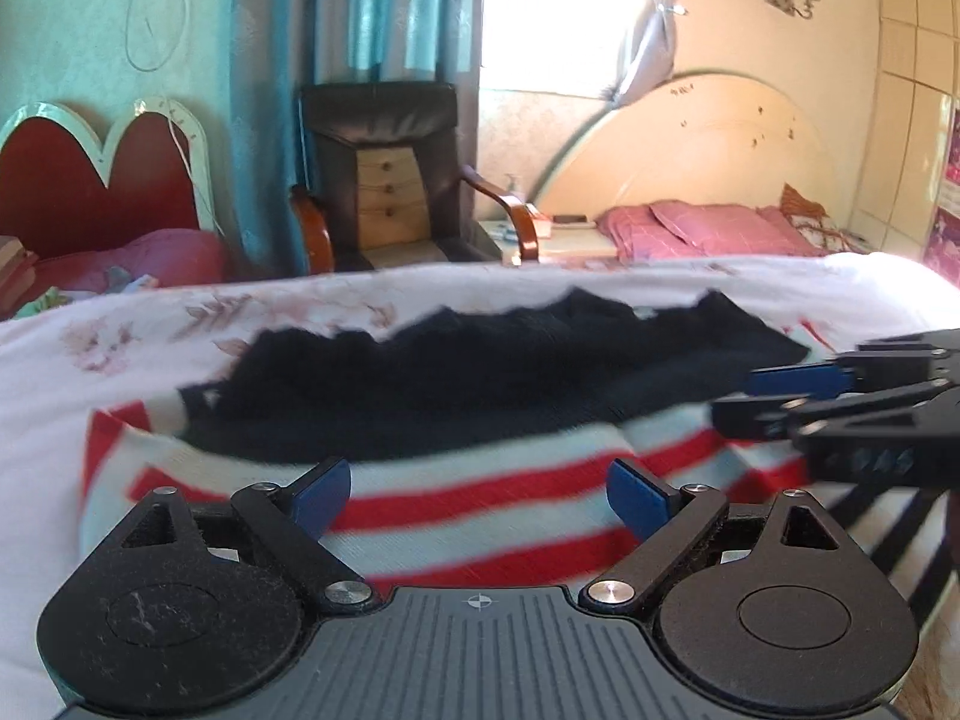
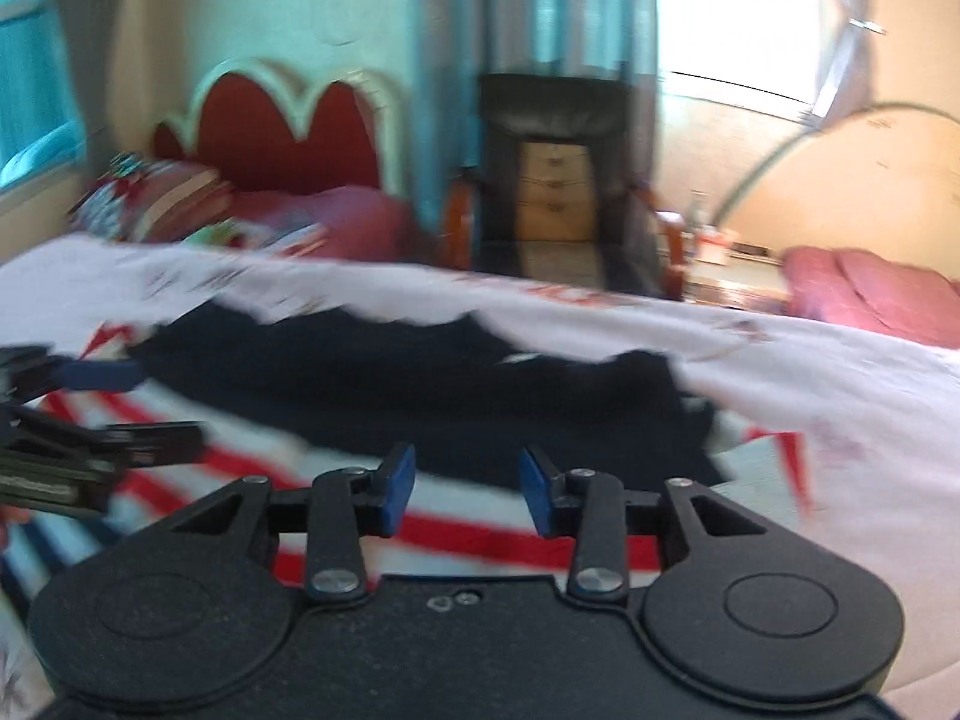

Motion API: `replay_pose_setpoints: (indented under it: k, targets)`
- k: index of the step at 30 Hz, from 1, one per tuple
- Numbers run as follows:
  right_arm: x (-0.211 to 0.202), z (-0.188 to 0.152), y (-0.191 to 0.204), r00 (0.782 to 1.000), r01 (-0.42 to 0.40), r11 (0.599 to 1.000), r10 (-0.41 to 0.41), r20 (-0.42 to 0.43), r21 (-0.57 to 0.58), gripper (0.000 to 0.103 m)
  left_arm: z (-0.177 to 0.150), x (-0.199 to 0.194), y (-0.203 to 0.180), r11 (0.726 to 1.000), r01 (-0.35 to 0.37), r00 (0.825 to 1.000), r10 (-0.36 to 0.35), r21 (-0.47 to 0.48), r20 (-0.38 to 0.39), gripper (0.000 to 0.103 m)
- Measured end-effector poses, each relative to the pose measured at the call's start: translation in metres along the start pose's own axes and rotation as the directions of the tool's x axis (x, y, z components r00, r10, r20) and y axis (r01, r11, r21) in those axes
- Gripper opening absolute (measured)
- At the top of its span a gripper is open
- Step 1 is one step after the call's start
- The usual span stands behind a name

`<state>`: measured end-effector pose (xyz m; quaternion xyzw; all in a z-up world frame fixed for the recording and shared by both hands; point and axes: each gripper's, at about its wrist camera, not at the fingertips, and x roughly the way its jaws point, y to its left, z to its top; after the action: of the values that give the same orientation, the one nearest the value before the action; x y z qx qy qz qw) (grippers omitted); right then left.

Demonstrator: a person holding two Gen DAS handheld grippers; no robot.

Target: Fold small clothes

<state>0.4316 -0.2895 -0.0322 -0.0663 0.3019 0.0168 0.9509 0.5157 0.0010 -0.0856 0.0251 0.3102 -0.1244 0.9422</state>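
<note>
Garment: a small striped top (image 1: 480,516) in red and white with a dark navy part (image 1: 480,378) lies spread on the bed (image 1: 72,372), straight ahead of and below both claws.

Garment from the left claw: the red and white stripes run across the gap between its 2 blue pads, and the navy part lies just beyond the tips.

Garment from the right claw: the boundary between navy and stripes passes between its 2 pads (the view is blurred, so the cloth's edges are soft); a white, red-edged bit of the top shows to its right.

Left claw (image 1: 480,495): jaws stand wide, nothing pinched between the pads; whether the tips touch the cloth I cannot tell.

Right claw (image 2: 467,489): jaws stand narrower, with a clear gap between the pads and no cloth gripped.

Pose: both claws point forward and downward at the bed, side by side. The right claw (image 1: 798,381) reaches in from the right edge of the left wrist view, over the top's right end; the left claw (image 2: 102,375) enters the right wrist view from the left.

Beyond the claws: a dark armchair (image 1: 384,174) stands past the bed's far edge, in front of a teal curtain (image 1: 360,6).
</note>
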Motion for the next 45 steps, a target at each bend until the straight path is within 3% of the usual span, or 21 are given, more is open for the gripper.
replay_pose_setpoints:
  k: [5, 9, 11, 13, 16, 20, 24, 28, 29, 31, 34, 39, 42, 45]
  targets:
    - [0.009, -0.009, 0.034, 0.999, 0.021, 0.996, -0.024, -0.039, -0.086, 0.047, -0.012, -0.002, 0.001, 1.0, -0.022, 1.0, 0.022, -0.015, -0.004, 0.092]
    - [0.007, -0.009, 0.016, 0.997, 0.068, 0.996, -0.07, -0.035, -0.052, 0.057, -0.015, -0.011, 0.032, 0.994, -0.083, 0.997, 0.082, -0.07, -0.017, 0.092]
    - [-0.001, -0.012, 0.0, 0.995, 0.099, 0.995, -0.099, -0.034, -0.002, 0.053, -0.023, -0.018, 0.052, 0.991, -0.101, 0.995, 0.1, -0.092, -0.011, 0.092]
    - [-0.007, -0.022, -0.018, 0.983, 0.179, 0.984, -0.178, -0.051, 0.017, 0.05, -0.03, -0.023, 0.062, 0.993, -0.091, 0.996, 0.092, -0.076, -0.001, 0.092]
    - [-0.017, -0.033, -0.039, 0.986, 0.167, 0.984, -0.164, -0.037, 0.068, 0.05, -0.03, -0.022, 0.06, 0.992, -0.111, 0.994, 0.111, -0.054, -0.004, 0.092]
    - [-0.02, -0.031, -0.031, 0.98, 0.199, 0.977, -0.196, -0.045, 0.079, 0.048, -0.022, -0.025, 0.054, 0.986, -0.146, 0.989, 0.145, -0.083, -0.023, 0.092]
    - [-0.043, -0.028, -0.013, 0.991, 0.128, 0.989, -0.13, 0.012, 0.068, 0.043, -0.023, -0.053, 0.034, 0.989, -0.072, 0.996, 0.079, -0.126, 0.052, 0.092]
    - [-0.05, -0.036, 0.018, 0.999, 0.047, 0.998, -0.047, 0.001, 0.03, 0.043, -0.038, -0.05, -0.001, 0.998, -0.019, 1.0, 0.02, -0.061, 0.011, 0.092]
    - [-0.048, -0.04, 0.025, 0.999, 0.047, 0.999, -0.047, -0.01, 0.011, 0.044, -0.043, -0.046, -0.008, 0.999, -0.034, 0.999, 0.033, -0.031, -0.02, 0.092]
    - [-0.044, -0.049, 0.032, 0.996, 0.078, 0.997, -0.079, -0.049, -0.014, 0.044, -0.054, -0.047, -0.009, 0.999, -0.043, 0.999, 0.043, -0.012, -0.01, 0.092]
    - [-0.054, -0.055, 0.022, 0.995, 0.082, 0.996, -0.081, -0.053, 0.019, 0.045, -0.062, -0.057, 0.005, 0.998, -0.048, 0.999, 0.047, -0.035, -0.013, 0.092]
    - [-0.07, -0.071, 0.009, 0.991, 0.111, 0.994, -0.112, -0.072, -0.014, 0.045, -0.074, -0.075, 0.016, 0.996, -0.088, 0.996, 0.089, 0.018, -0.013, 0.092]
    - [-0.08, -0.077, 0.004, 0.991, 0.102, 0.995, -0.102, -0.083, -0.003, 0.045, -0.075, -0.087, 0.023, 0.995, -0.097, 0.995, 0.098, 0.008, -0.017, 0.092]
    - [-0.1, -0.078, -0.004, 0.994, 0.102, 0.993, -0.099, -0.049, 0.058, 0.045, -0.077, -0.113, 0.037, 0.989, -0.141, 0.989, 0.142, -0.041, 0.035, 0.092]
